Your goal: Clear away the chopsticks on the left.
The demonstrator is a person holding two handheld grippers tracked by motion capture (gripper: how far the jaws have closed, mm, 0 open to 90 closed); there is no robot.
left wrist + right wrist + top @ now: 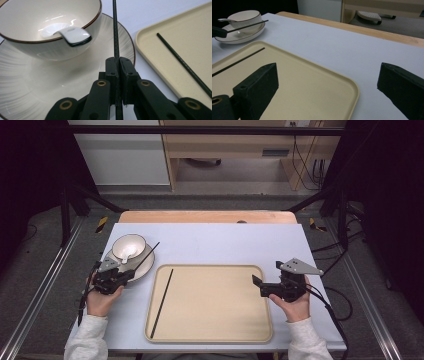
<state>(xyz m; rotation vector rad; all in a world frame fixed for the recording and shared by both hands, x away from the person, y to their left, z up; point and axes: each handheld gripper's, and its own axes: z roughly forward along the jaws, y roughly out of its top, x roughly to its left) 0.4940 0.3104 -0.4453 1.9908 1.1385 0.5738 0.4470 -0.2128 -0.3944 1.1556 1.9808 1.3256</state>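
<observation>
A thin black chopstick (116, 30) is sitting pinched between closed jaws, its free length reaching out over the rim of a white plate (142, 267) and passing just beside a white bowl (128, 246) with a dark rim. The bowl is standing on the plate at the tabletop's left side, and a white spoon (72, 36) is resting inside it. A second black chopstick (162, 296) is lying flat along the left part of a beige tray (215, 335).

Grey floor (235, 200), pale wooden cabinet (240, 145), black frame bar (200, 130) beyond.
</observation>
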